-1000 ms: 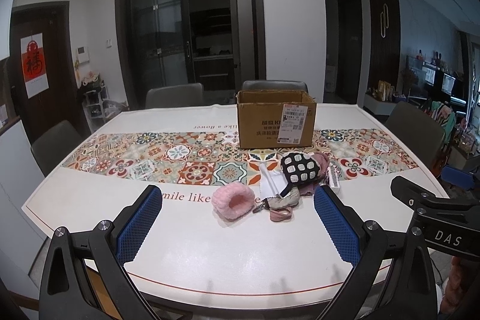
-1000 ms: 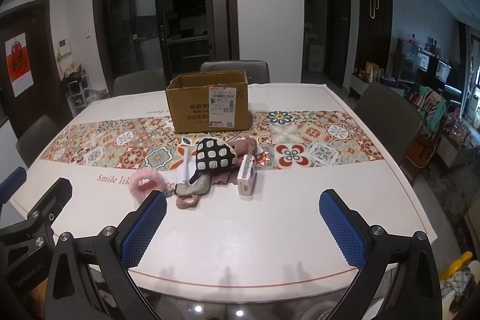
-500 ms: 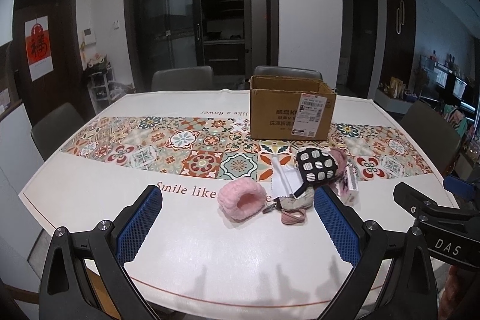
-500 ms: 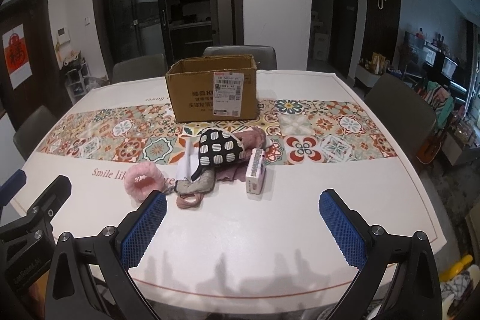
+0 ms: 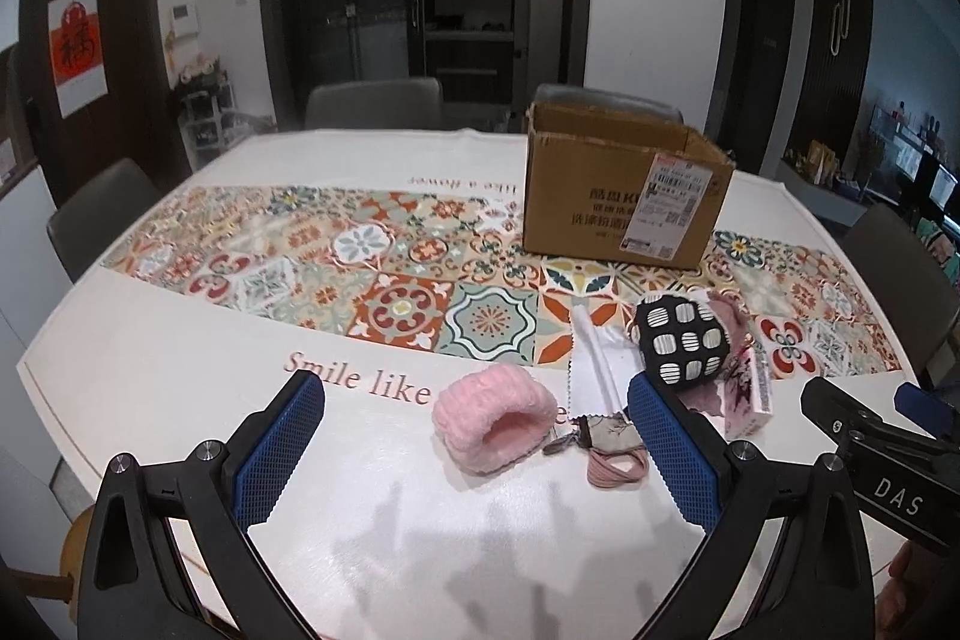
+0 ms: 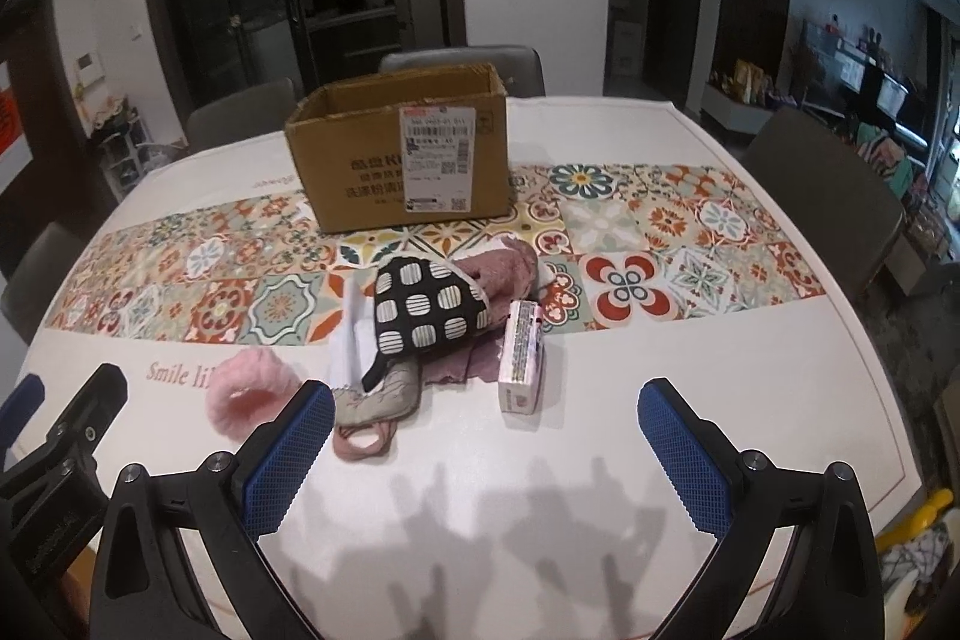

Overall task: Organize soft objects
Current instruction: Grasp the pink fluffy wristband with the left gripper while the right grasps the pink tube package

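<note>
Patterned tablecloth holds the cardboard box behind the soft pile. Only my right view shows the pink carton whole beside the black pouch; my left gripper and right gripper both hang spread wide, empty.

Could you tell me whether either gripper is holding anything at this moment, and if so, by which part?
Nothing is held. The left gripper and right gripper are both open and empty, above the table, short of the pile.
</note>
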A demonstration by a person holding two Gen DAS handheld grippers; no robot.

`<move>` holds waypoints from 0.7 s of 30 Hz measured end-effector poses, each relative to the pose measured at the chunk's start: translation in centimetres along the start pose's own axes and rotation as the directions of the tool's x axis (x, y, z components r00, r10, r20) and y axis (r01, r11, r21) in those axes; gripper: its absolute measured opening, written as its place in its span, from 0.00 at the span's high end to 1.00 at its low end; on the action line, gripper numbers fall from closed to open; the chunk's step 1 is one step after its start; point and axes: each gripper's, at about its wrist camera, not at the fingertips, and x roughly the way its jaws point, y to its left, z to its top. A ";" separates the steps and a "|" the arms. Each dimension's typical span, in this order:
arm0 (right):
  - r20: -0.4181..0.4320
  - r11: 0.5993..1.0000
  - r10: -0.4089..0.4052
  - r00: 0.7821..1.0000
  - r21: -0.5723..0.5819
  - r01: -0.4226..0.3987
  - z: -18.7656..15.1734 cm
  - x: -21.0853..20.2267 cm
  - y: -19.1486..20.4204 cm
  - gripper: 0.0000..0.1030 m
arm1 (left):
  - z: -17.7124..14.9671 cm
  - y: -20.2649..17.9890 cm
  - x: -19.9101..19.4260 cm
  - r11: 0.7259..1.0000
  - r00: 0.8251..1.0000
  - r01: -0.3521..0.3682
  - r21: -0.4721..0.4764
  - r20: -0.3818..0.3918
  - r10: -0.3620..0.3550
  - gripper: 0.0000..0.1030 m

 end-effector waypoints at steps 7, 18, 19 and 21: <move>-0.072 0.999 -0.032 0.997 0.037 0.035 0.9 3.8 0.0 0.03 | 0.3 -0.5 4.3 1.000 0.997 0.003 -0.005 -0.083 -0.003 0.00; -0.219 0.999 0.009 0.976 0.041 0.000 1.3 10.1 -1.3 0.12 | -0.8 -2.1 8.5 0.989 0.976 -0.114 -0.090 -0.196 0.095 0.00; -0.227 0.999 0.014 0.974 0.038 -0.005 1.3 10.5 -1.3 0.12 | -0.9 -2.3 8.8 0.987 0.973 -0.127 -0.094 -0.203 0.106 0.00; -0.255 0.999 0.027 0.967 0.030 -0.020 1.2 11.6 -1.4 0.13 | -1.2 -2.6 9.7 0.984 0.966 -0.149 -0.098 -0.227 0.124 0.00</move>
